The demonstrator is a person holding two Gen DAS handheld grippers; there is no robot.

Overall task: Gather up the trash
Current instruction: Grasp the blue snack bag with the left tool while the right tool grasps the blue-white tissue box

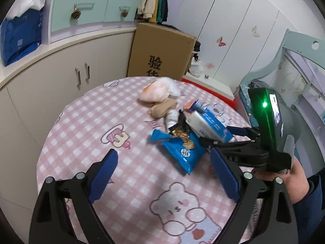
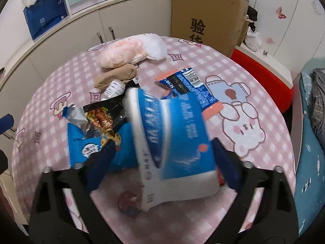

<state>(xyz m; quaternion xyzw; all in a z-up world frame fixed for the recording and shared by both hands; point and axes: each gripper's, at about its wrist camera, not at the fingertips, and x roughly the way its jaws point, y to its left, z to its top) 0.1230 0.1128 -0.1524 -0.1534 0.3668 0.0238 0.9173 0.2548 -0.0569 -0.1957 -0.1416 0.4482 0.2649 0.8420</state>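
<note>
Looks like only the start of the job. Can see a heap of trash lying on the pink checked bench [image 1: 81, 122], none of it cleared away yet.

In the left view, at about 1 o'clock from the left hand-held gripper [image 1: 164, 174]: a blue snack bag [image 1: 182, 152], a black wrapper [image 1: 180, 131], a small white bottle [image 1: 170, 118] and a blue and white tub [image 1: 205, 124]. Further off at 12 o'clock: a tan sock [image 1: 162, 106] and a soft pink bundle [image 1: 156, 92], maybe not trash at all.

Holding the left hand-held gripper wide open, with nothing between the pads.

Reaching in from 3 o'clock with the right hand-held gripper [image 2: 162, 162], partly open, with the tub between the pads. Seems to touch the tub with the right pad, but with a gap on the left pad side, so not squeezing yet. Hard to tell for sure through the blur.

Behind the tub at 12 o'clock in the right view: a blue wrapper with orange ends [image 2: 189, 89].

Left to do: grab the tub, then the bags, wrappers and bottle, one by one. Can't see any bin to drop them in.
</note>
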